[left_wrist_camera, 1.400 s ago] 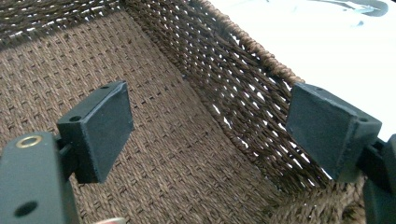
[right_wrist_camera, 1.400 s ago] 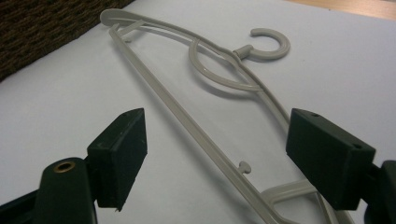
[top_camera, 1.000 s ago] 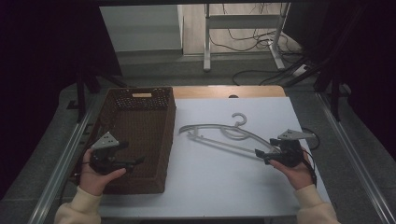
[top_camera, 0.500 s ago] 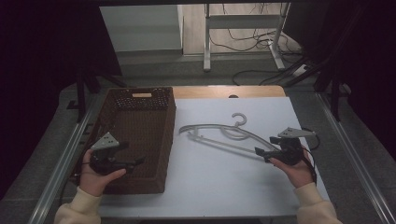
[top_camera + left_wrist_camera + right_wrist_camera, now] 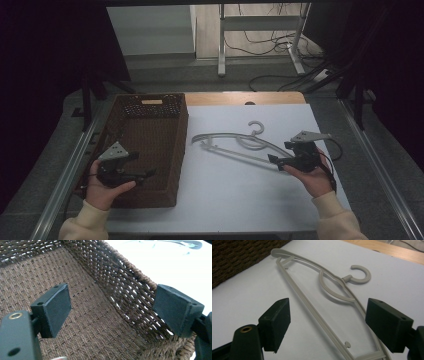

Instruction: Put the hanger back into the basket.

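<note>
We are working with 2 grippers at a white table. The right gripper is sitting at the near end of a pale plastic hanger, jaws spread wide to either side of its lower bar, nothing pinched yet; in our judgement we are lining up to grasp that end because it is the nearest part. The hanger is lying flat on the table, just right of the wicker basket, hook pointing away from us. The left gripper is hovering over the basket's near end, jaws also apart and empty, probably waiting there to receive or steady. In the right gripper view the hanger's near tip is running out of frame below, so we cannot tell whether either jaw is touching it.
</note>
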`<state>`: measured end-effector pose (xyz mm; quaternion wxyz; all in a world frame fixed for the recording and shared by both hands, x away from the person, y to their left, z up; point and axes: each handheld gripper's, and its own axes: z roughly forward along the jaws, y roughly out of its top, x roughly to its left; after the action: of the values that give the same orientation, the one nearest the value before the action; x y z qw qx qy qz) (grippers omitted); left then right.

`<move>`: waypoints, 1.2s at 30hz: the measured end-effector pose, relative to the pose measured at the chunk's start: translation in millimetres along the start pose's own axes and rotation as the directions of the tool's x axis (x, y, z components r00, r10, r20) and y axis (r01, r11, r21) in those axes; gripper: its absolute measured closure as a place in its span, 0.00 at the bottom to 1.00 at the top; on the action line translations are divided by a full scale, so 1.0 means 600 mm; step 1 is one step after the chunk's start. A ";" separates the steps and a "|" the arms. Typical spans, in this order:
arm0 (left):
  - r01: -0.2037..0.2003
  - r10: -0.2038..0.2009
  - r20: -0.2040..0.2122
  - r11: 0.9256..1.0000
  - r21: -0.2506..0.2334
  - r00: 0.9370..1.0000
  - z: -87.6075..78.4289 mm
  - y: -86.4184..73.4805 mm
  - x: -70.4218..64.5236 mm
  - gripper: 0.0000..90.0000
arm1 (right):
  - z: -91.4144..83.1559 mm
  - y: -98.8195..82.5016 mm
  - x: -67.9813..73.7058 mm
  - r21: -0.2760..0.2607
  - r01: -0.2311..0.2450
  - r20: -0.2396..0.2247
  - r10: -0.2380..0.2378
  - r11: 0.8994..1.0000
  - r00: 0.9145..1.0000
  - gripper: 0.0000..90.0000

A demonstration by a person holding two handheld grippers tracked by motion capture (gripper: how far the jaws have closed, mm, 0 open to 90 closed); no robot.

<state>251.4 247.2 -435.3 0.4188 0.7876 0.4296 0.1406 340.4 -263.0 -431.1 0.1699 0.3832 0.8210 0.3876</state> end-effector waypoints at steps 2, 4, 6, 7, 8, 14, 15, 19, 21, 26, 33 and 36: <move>0.001 -0.001 0.000 1.000 0.001 1.000 -0.001 -0.001 0.000 0.17 | 0.003 0.004 0.001 0.010 -0.003 0.001 0.003 1.000 1.000 0.23; 0.001 -0.001 -0.001 1.000 0.010 1.000 0.002 -0.003 0.000 0.17 | 0.020 0.022 -0.001 0.067 -0.001 -0.004 0.002 0.998 1.000 0.23; -0.002 0.002 -0.002 1.000 0.013 1.000 0.003 -0.003 -0.001 0.17 | 0.032 0.033 -0.002 0.083 -0.009 -0.001 0.009 0.997 1.000 0.23; -0.004 0.004 0.000 1.000 0.014 1.000 0.004 -0.003 -0.002 0.17 | 0.032 0.033 -0.002 0.083 -0.009 -0.001 0.009 0.997 1.000 0.23; -0.008 0.008 0.003 1.000 0.016 1.000 0.004 -0.002 -0.004 0.17 | 0.037 0.039 -0.003 0.093 -0.012 -0.006 0.013 0.996 1.000 0.23; -0.015 0.015 0.003 1.000 0.013 1.000 0.004 0.001 -0.006 0.17 | 0.066 0.063 -0.004 0.126 0.006 0.010 -0.007 0.992 1.000 0.23; -0.015 0.015 0.003 1.000 0.015 1.000 0.005 0.000 -0.006 0.17 | 0.076 0.067 -0.007 0.135 0.001 0.014 -0.003 0.991 1.000 0.23; -0.015 0.015 0.003 1.000 0.020 1.000 0.006 -0.002 -0.005 0.17 | 0.091 0.071 -0.014 0.146 -0.008 0.012 0.006 0.989 1.000 0.23; -0.015 0.014 0.002 1.000 0.021 1.000 0.006 -0.002 -0.005 0.17 | 0.095 0.071 -0.016 0.149 -0.011 0.013 0.009 0.989 1.000 0.23; -0.011 0.011 -0.001 1.000 0.021 1.000 0.006 -0.003 -0.005 0.17 | 0.109 0.069 -0.028 0.170 -0.022 0.021 0.019 0.985 1.000 0.23; -0.010 0.010 0.000 1.000 0.024 1.000 0.007 -0.003 -0.006 0.17 | 0.120 0.062 -0.050 0.211 -0.031 0.049 0.021 0.977 0.999 0.26; -0.013 0.013 0.001 1.000 0.023 1.000 0.007 -0.003 -0.006 0.17 | 0.126 0.057 -0.061 0.236 -0.045 0.060 0.032 0.971 0.998 0.27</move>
<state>250.7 242.6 -438.5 0.4090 0.7950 0.4261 0.1382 424.7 -238.8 -453.9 0.1380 0.4272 0.8488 0.2792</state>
